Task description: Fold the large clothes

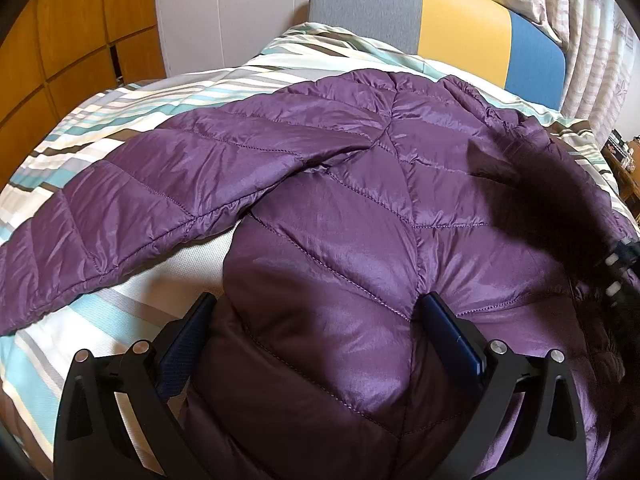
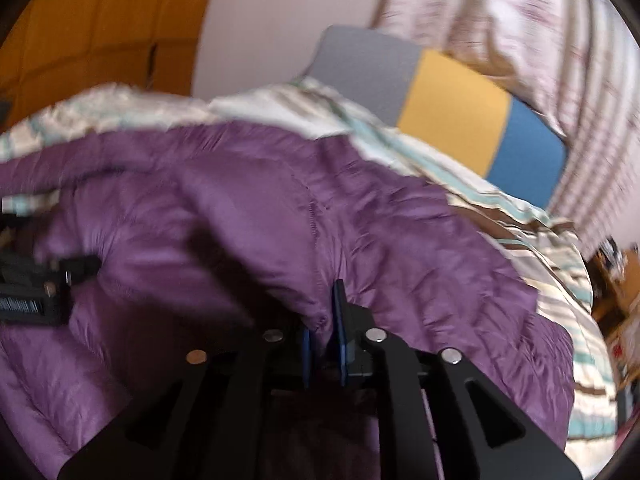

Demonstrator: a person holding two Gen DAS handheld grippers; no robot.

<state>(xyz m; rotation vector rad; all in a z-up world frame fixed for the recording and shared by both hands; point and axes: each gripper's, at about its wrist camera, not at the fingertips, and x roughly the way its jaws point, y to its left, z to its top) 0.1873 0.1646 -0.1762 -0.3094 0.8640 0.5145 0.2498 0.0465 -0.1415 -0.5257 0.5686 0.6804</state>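
Note:
A purple quilted down jacket [image 1: 360, 184] lies on a striped bed, one sleeve [image 1: 120, 200] stretched out to the left. My left gripper [image 1: 316, 308] is open, its fingers straddling a bulge of the jacket's body near the hem. In the right wrist view the jacket [image 2: 280, 208] is blurred. My right gripper [image 2: 324, 320] is shut on a fold of the jacket's fabric. The right gripper's body shows at the right edge of the left wrist view [image 1: 620, 272]; the left gripper's body shows at the left of the right wrist view [image 2: 36, 284].
The striped duvet [image 1: 132, 100] covers the bed. A grey, yellow and blue headboard [image 1: 460, 24] stands at the far end. Wooden cupboards [image 1: 60, 40] are on the left, curtains [image 1: 600, 40] and a cluttered shelf [image 1: 624, 152] on the right.

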